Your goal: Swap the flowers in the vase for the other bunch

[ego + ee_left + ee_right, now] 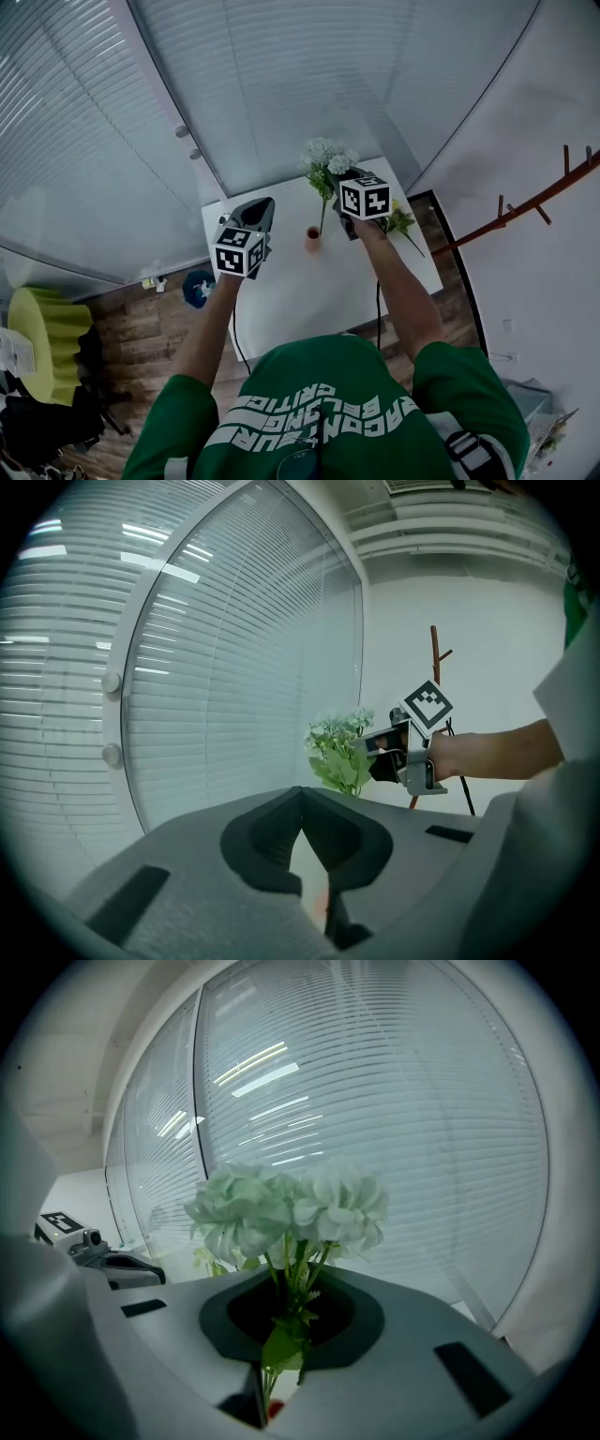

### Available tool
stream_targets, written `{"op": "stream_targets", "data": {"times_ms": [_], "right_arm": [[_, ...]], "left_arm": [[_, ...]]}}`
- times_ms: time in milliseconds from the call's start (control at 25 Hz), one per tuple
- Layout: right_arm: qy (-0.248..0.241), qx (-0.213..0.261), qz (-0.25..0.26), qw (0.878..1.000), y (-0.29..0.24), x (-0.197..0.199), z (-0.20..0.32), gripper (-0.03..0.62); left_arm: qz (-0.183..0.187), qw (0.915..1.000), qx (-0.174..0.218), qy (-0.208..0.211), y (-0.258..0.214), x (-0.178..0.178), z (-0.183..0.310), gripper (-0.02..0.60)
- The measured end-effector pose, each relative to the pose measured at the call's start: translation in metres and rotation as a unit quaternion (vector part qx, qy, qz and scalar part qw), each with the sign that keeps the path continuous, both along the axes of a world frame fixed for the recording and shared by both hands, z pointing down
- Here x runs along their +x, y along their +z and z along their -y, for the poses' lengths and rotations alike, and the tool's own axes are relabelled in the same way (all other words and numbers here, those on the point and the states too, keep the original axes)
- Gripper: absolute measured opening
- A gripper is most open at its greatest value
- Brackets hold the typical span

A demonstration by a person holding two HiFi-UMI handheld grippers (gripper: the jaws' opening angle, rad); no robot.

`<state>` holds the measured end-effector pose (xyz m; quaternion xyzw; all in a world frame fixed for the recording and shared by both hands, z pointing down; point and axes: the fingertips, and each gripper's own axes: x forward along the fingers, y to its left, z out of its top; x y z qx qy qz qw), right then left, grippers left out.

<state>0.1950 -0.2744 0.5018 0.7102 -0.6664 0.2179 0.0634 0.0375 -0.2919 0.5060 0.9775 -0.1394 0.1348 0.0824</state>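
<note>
White table (300,291), one vase (312,239), one loose bunch (401,222), one white bunch (291,1208) clenched in right gripper (340,178), left gripper (262,204) fingers (253,841) closed, empty.

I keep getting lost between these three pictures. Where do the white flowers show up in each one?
Head view: the white flowers are at upper centre, just above the right hand-held gripper.
Left gripper view: right of centre, beside that gripper.
Right gripper view: dead centre, stems pinched between its jaws.
Shared landmark: the window blinds behind the flowers in all three.
</note>
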Motion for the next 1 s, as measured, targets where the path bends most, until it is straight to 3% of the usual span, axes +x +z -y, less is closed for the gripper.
{"op": "stream_targets", "data": {"times_ms": [560, 1000], "right_arm": [[-0.036, -0.005, -0.022, 0.999, 0.052, -0.02, 0.028, 0.044], [-0.057, -0.045, -0.019, 0.997, 0.118, -0.044, 0.008, 0.046]], "left_arm": [[0.012, 0.9987, -0.021, -0.044, 0.019, -0.023, 0.024, 0.005], [0.021, 0.9969, -0.037, -0.066, 0.036, -0.037, 0.026, 0.005]]}}
